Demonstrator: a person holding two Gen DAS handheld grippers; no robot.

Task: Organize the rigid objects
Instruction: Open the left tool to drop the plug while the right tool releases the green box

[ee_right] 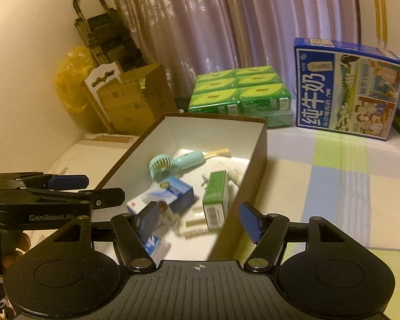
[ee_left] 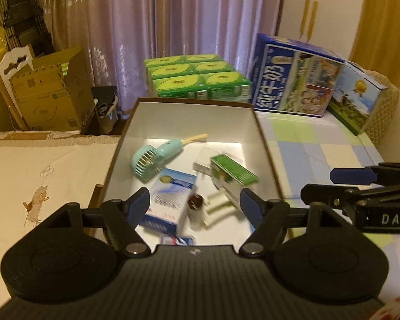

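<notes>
Left wrist: your left hand-held gripper (ee_left: 194, 208) is released, empty; box (ee_left: 264, 144) ahead, fan (ee_left: 153, 160) at 11 o'clock, long axis toward 2.
Right wrist: right hand-held gripper (ee_right: 198, 220) released, empty, over box's right wall, nearer green carton (ee_right: 216, 196).

A checked bedspread (ee_right: 333, 176) in pale green, blue and cream covers the surface. On it rest an open box (ee_right: 258, 160), a green pack stack (ee_right: 240, 93) and a blue milk carton (ee_right: 346, 90)

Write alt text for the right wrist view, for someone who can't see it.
An open brown box on a bed holds a teal handheld fan, a green carton and a blue carton. The right gripper hovers open and empty over its near end.
</notes>
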